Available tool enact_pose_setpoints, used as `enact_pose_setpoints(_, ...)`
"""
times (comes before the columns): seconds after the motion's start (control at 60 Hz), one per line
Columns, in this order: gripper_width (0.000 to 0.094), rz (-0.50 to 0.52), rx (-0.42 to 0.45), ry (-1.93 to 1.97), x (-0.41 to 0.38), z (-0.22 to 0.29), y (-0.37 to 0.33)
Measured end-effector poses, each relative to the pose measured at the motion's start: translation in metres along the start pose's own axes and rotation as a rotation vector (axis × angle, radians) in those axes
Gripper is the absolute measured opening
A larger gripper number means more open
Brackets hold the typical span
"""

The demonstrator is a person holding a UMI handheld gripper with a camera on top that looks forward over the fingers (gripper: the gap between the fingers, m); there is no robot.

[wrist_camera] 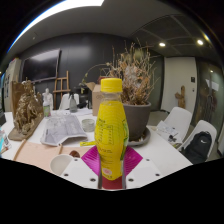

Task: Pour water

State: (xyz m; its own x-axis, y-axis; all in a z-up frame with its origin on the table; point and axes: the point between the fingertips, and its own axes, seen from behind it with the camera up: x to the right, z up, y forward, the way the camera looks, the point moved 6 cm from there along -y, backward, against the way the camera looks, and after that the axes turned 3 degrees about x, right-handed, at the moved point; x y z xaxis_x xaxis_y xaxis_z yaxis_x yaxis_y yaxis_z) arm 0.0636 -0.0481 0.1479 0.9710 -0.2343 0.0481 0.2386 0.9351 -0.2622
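My gripper (pixel 110 172) clamps the yellow bottle (pixel 110 130) at its lower body (cap on); it looks full, heavy, slick, so I'd grip mid-body.

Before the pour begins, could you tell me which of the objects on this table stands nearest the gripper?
The yellow bottle with the orange cap, standing upright between the gripper fingers; the potted plant stands farther back.
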Motion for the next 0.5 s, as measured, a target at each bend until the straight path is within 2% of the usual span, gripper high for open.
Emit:
enact_pose_setpoints(0.233,0.0268,0.029,-0.074,0.02,-0.002,-0.061,0.021)
enact_pose_setpoints(0.283,0.0285,0.029,-0.047,0.025,-0.001,-0.059,0.024)
enact_pose_setpoints(0.317,0.0366,0.027,-0.048,0.032,0.0,-0.06,0.022)
enact_pose_setpoints(0.417,0.0486,0.033,-0.059,0.048,0.001,-0.061,0.022)
enact_pose_setpoints(0.45,0.061,0.028,-0.082,0.051,0.003,-0.061,0.019)
enact_pose_setpoints(0.5,0.0874,0.013,-0.112,0.058,0.006,-0.06,0.011)
